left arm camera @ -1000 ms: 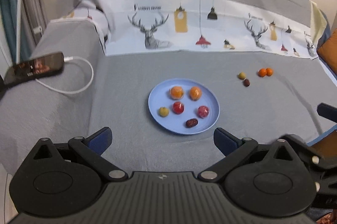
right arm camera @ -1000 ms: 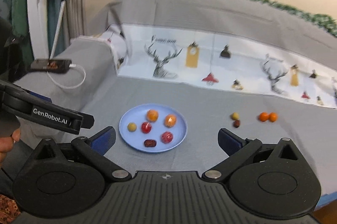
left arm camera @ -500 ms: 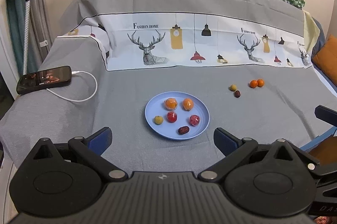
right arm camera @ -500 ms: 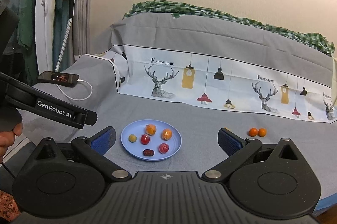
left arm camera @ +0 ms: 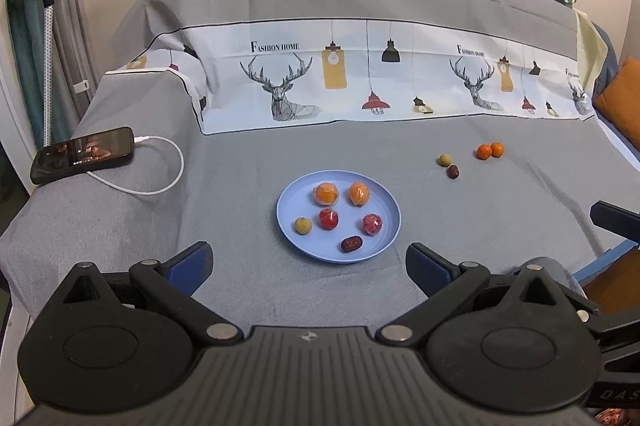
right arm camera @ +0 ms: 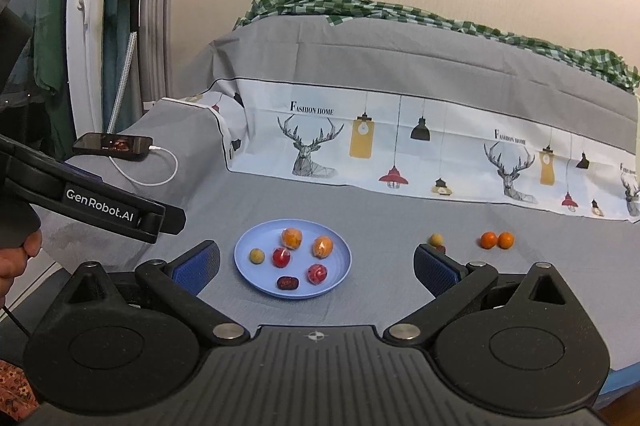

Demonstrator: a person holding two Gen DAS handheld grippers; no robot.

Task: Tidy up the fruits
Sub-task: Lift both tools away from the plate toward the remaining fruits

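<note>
Left wrist view shows the left claw (left arm camera: 308,262) spread wide with nothing between its blue pads, held back from a blue plate (left arm camera: 380,226) that lies on a bed covered by a grey sheet (left arm camera: 200,218). Six small fruits sit apart from one another on the plate, which suggests it serves as the collecting place. Four more lie loose on the sheet well to the right: a yellow-green fruit (left arm camera: 445,159) just beside a dark date (left arm camera: 453,171), and two small oranges (left arm camera: 490,150) touching each other. Judging from this, the sorting is partly done and those four remain to be gathered. The right claw (right arm camera: 316,264) is likewise wide open and empty, framing the plate between its pads; both tools appear to be held back and high so the whole spread stays in sight before a reach. The right wrist view adds what the other lacks: the left tool's black arm with its white lettering, and part of the hand (right arm camera: 18,258) gripping it at the left edge. In that view the right pad partly hides the date, while the left wrist view shows it whole. A phone (left arm camera: 82,155) on a white charging cable (left arm camera: 160,182) lies far left, clear of the fruit.
</note>
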